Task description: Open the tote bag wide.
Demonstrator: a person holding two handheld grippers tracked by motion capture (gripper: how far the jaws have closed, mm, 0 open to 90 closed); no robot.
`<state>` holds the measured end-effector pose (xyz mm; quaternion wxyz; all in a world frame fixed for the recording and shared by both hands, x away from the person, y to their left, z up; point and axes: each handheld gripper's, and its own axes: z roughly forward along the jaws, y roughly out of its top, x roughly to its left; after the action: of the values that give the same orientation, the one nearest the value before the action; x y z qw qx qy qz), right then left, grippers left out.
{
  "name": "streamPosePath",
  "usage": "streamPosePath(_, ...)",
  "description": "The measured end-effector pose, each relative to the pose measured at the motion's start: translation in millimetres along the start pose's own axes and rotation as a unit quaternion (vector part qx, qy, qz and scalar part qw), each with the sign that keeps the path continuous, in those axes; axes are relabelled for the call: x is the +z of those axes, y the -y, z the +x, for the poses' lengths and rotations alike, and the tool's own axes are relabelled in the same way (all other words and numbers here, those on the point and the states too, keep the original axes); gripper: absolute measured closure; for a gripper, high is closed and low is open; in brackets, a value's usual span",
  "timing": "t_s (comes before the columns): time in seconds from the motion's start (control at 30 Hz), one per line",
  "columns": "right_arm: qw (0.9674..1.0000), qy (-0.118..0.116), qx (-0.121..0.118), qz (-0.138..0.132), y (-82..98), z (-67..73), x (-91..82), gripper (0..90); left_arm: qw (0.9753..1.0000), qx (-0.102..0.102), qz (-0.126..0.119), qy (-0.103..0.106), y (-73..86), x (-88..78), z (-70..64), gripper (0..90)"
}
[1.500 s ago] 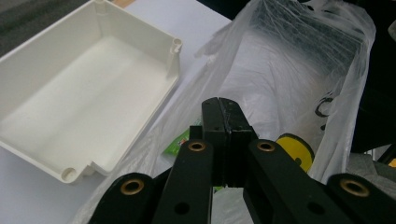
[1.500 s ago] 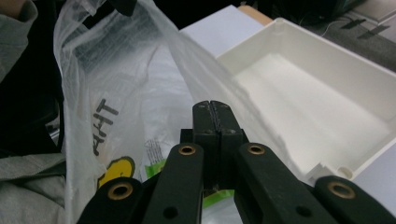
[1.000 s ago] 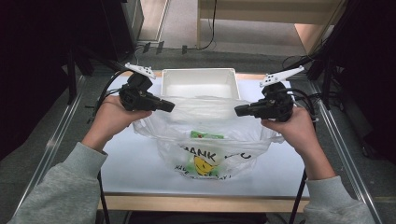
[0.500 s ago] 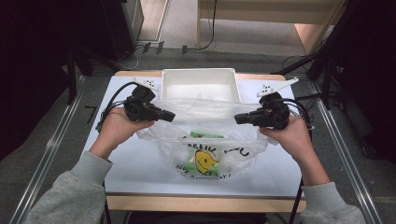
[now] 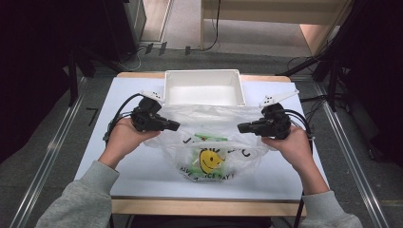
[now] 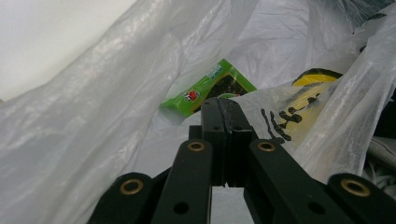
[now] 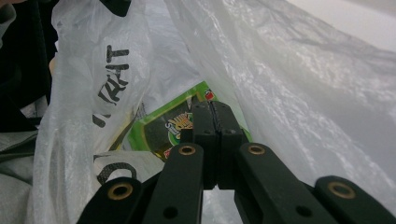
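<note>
While a white rectangular plastic bin (image 5: pixel 203 88) stands just behind, translucent smiley-printed plastic bag (image 5: pixel 209 142) is held mid-table, mouth facing bin, left gripper (image 5: pixel 174 126) and right gripper (image 5: pixel 242 127) clamped on its edges, green snack packet (image 6: pixel 208 88) inside.

I count two grippers: my left gripper (image 5: pixel 175 127) and my right gripper (image 5: pixel 242 128), one in each of my two hands, and each has two black jaws pressed together. There is one clear plastic bag (image 5: pixel 214 142) on the surface (image 5: pixel 119 161), printed with one yellow smiley face (image 5: pixel 211 160). Inside the bag I can pick out one green packet (image 6: pixel 205 91) for certain; whether more lie under it I cannot tell. One white bin (image 5: pixel 203 88) stands at the far side of the surface. That makes one bag, one bin, one visible packet, two grippers.
</note>
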<state>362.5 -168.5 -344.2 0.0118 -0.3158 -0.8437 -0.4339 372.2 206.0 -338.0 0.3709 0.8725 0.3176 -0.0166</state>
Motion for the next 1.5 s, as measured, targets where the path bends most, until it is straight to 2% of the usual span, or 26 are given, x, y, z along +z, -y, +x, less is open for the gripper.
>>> streamPosePath(0.5, 0.9998, 0.008, 0.018, 0.01, 26.4, -9.4, 20.0, 90.0, 0.9998, -0.019, 0.008, -0.001, 21.2, 25.4, 4.3, 90.0)
streamPosePath(0.63, 0.9995, 0.012, 0.029, 0.011, 36.6, -12.8, 27.6, 90.0, 0.9995, -0.03, 0.009, 0.005, 30.4, 34.8, 6.6, 90.0)
streamPosePath(0.83, 0.999, 0.019, 0.035, 0.018, 48.4, -14.4, 37.9, 90.0, 0.9992, -0.038, 0.005, 0.004, 40.5, 42.1, 9.5, 90.0)
streamPosePath(1.13, 0.998, 0.035, 0.048, 0.02, 63.9, -17.3, 50.8, 90.0, 0.9986, -0.051, 0.015, 0.0, 58.0, 53.3, 15.0, 90.0)
streamPosePath(1.37, 0.997, 0.037, 0.058, 0.036, 73.0, -15.9, 63.1, 90.0, 0.9979, -0.061, 0.018, -0.005, 71.6, 58.6, 17.5, 90.0)
streamPosePath(1.5, 0.9964, 0.043, 0.06, 0.043, 80.5, -15.8, 69.2, 90.0, 0.9972, -0.069, 0.027, -0.006, 80.2, 64.0, 16.8, 90.0)
